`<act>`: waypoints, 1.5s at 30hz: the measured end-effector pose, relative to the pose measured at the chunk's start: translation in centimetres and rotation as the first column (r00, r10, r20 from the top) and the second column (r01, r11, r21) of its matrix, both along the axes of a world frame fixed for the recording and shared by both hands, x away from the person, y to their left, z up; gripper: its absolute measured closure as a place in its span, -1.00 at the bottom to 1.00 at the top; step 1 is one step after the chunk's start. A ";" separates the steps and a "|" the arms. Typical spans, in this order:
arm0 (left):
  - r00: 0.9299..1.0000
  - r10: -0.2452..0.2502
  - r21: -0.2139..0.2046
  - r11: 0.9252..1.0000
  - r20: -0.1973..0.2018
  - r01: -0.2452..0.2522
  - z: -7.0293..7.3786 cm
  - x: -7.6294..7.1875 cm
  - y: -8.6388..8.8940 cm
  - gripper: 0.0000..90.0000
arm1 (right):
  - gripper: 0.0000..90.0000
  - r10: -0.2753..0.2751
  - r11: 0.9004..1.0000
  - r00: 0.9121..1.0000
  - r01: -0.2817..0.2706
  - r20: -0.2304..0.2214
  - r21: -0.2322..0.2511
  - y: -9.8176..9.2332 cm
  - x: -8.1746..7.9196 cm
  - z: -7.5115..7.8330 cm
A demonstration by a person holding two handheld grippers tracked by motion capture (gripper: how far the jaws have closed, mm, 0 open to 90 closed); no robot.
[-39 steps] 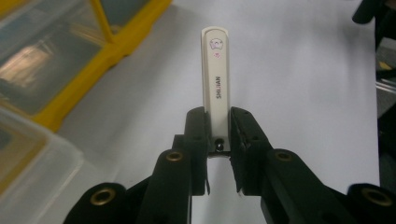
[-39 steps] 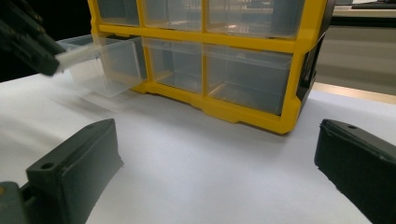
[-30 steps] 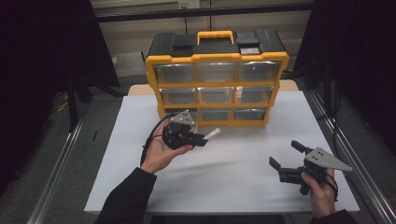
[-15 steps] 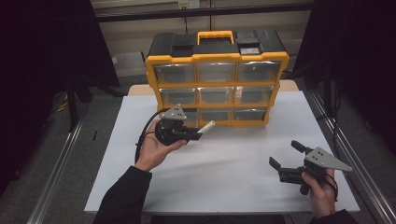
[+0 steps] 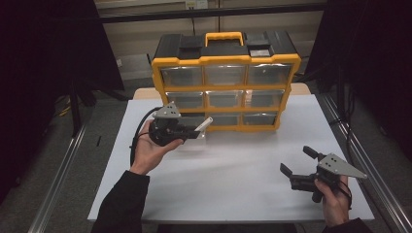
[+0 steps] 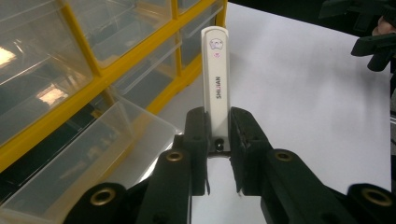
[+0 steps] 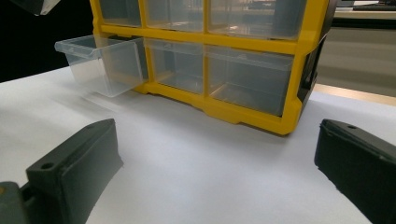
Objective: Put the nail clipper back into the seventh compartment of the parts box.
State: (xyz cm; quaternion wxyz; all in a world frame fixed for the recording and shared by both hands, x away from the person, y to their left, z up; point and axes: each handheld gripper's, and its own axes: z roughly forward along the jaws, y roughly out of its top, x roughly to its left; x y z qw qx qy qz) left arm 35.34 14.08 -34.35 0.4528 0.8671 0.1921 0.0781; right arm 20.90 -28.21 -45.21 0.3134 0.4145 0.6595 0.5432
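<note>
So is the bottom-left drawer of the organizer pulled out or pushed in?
Pulled out. The clear drawer juts forward from the yellow organizer; neighbouring drawers sit flush.

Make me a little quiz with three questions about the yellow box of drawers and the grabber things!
1. Where is the pulled-out drawer in the yellow organizer?
A. top row, middle
B. bottom row, at the left as the high view shows it
C. middle row, right

2. How many clear drawers does the organizer have?
A. six
B. nine
C. twelve

3. What is the left hand-held gripper doing?
A. gripping a slim white stick
B. standing open with nothing in it
C. holding a drawer handle

Answers:
1. B, since the right gripper view shows the bottom end drawer sticking out.
2. B, since the high view shows three rows of three.
3. A, since both jaws press on the stick's lower end, while the right hand-held gripper stands open.
</note>
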 end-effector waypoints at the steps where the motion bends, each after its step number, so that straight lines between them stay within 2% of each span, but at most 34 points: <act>1: 1.000 0.009 0.000 1.000 0.000 -0.009 0.1 0.0 0.1 0.73 | -1.00 0.003 1.000 1.000 -0.003 -0.001 -0.001 0.0 0.0 0.0; 2: 1.000 0.007 -0.004 1.000 -0.009 -0.007 0.1 0.1 0.2 0.73 | -1.00 -0.002 1.000 1.000 0.002 0.002 0.001 0.0 0.0 0.0; 7: 1.000 0.018 0.019 1.000 -0.001 -0.018 0.3 0.2 0.6 0.74 | -1.00 -0.004 1.000 1.000 0.004 0.004 -0.002 -0.1 0.0 0.0; 8: 1.000 0.016 0.003 1.000 -0.004 -0.016 0.2 0.3 0.7 0.74 | -1.00 -0.006 1.000 1.000 0.006 0.005 0.000 0.0 0.1 0.0; 16: 0.999 0.044 0.054 0.998 -0.011 -0.043 1.0 1.0 1.8 0.74 | -1.00 0.000 1.000 1.000 0.000 0.007 -0.009 0.0 0.1 0.0; 17: 0.998 0.051 0.032 0.998 -0.021 -0.050 0.8 1.0 1.8 0.74 | -1.00 -0.003 1.000 1.000 0.003 0.007 -0.007 0.0 0.1 0.0; 18: 0.999 0.049 0.052 0.997 -0.013 -0.049 0.9 1.1 1.8 0.74 | -1.00 0.000 1.000 1.000 0.000 0.006 -0.006 0.0 0.1 0.0; 21: 0.998 0.059 0.055 0.997 -0.021 -0.058 0.9 1.4 2.0 0.74 | -1.00 0.000 1.000 1.000 0.000 0.003 -0.006 0.0 0.0 0.0; 22: 0.998 0.058 0.070 0.996 -0.018 -0.056 1.1 1.6 2.1 0.74 | -1.00 0.000 1.000 1.000 0.000 0.002 -0.006 0.0 0.0 0.0; 23: 0.997 0.068 0.055 0.996 -0.024 -0.067 1.0 1.6 2.1 0.74 | -1.00 0.000 1.000 1.000 0.000 0.002 -0.006 0.0 0.0 0.0; 30: 0.998 0.063 0.090 0.994 -0.016 -0.061 1.5 2.2 2.5 0.73 | -1.00 0.002 1.000 1.000 -0.002 0.005 -0.006 0.0 0.1 0.0; 31: 0.998 0.058 0.080 0.995 -0.020 -0.056 1.5 2.4 2.5 0.74 | -1.00 0.002 1.000 1.000 -0.002 0.006 -0.006 0.0 0.1 0.0; 32: 0.998 0.055 0.088 0.995 -0.020 -0.053 1.5 2.5 2.5 0.74 | -1.00 0.003 1.000 1.000 -0.003 0.006 -0.007 0.0 0.1 0.0; 33: 0.998 0.060 0.103 0.993 -0.009 -0.058 1.6 2.6 2.6 0.74 | -1.00 0.003 1.000 1.000 -0.003 0.005 -0.007 0.0 0.1 0.0; 34: 0.998 0.067 0.095 0.993 -0.013 -0.065 1.6 2.7 2.5 0.74 | -1.00 0.002 1.000 1.000 -0.002 0.005 -0.007 0.0 0.1 0.0; 39: 0.997 0.068 0.115 0.991 -0.024 -0.065 1.8 3.2 2.5 0.74 | -1.00 0.003 1.000 1.000 -0.003 0.004 -0.006 0.0 0.1 0.0; 41: 0.998 0.058 0.143 0.988 -0.023 -0.054 1.8 3.5 2.6 0.73 | -1.00 0.004 1.000 1.000 -0.004 0.004 -0.006 0.0 0.1 0.0; 45: 0.996 0.077 0.193 0.979 -0.035 -0.068 1.4 4.5 2.2 0.73 | -1.00 0.004 1.000 1.000 -0.004 0.001 -0.008 0.0 0.1 0.0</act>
